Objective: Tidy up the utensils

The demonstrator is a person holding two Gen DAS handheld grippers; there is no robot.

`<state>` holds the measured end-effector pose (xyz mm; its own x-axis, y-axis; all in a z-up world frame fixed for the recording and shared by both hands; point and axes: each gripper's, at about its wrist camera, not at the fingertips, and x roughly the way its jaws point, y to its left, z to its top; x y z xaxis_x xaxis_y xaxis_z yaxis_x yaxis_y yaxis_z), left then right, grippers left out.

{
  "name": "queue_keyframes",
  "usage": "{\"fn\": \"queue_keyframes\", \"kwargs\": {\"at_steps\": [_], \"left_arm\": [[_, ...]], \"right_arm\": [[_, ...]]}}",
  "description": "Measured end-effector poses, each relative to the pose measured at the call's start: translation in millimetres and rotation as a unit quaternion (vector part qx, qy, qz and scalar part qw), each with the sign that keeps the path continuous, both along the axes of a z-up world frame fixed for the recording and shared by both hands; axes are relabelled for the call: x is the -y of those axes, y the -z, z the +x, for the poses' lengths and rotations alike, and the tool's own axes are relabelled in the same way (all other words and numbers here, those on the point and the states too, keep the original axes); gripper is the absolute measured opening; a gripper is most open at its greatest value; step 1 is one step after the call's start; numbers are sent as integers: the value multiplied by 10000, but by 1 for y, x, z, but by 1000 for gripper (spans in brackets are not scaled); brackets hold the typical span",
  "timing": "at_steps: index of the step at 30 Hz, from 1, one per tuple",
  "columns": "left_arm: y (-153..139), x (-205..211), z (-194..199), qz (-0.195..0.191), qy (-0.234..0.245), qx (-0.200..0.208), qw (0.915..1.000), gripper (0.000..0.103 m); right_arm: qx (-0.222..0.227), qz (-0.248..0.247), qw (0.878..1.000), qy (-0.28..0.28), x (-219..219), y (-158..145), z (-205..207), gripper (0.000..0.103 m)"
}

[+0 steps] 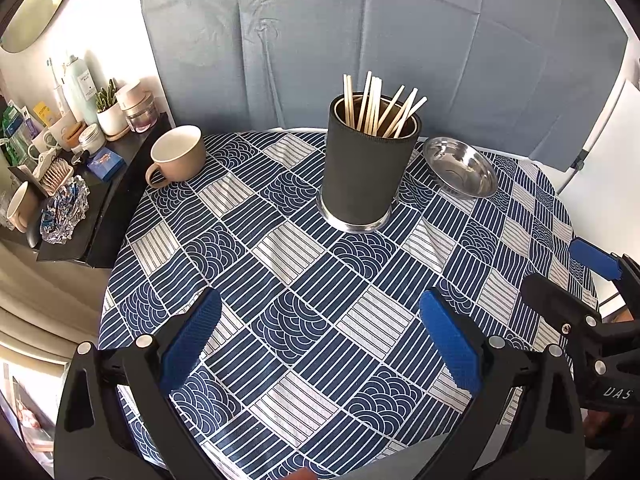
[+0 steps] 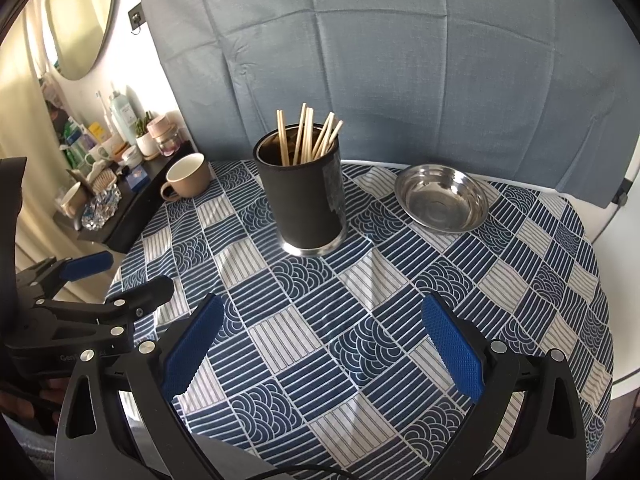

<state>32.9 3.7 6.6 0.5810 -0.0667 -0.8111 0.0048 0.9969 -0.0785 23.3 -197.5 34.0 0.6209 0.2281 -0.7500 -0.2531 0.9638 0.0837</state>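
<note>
As we look out from the far left, a dark shelf crowded with bottles and jars runs along the wall beside the desk, which wears a blue and white patterned cloth. At the cloth's back left corner we have a beige mug, handle toward us. Moving to the middle, a black holder stands upright, and the pale wooden chopsticks fan out of its top, every one we can see already inside it. Just to its right, apart from it, a shallow steel dish sits with nothing in it. Down at the near edge, our left gripper hangs over bare cloth with its blue pads spread wide and nothing between them. Our right gripper is just alongside it, held the same way: pads far apart, holding nothing, well short of the holder. Behind everything hangs a creased grey-blue sheet.
</note>
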Motion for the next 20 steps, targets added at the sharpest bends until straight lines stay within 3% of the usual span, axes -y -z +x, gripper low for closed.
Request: {"fn": "queue_keyframes", "kwargs": {"at_steps": [20], "left_arm": [[3, 1, 0, -31, 56, -75, 10000, 97]], "right_arm": [[33, 28, 9999, -105, -3, -1, -4, 95]]}}
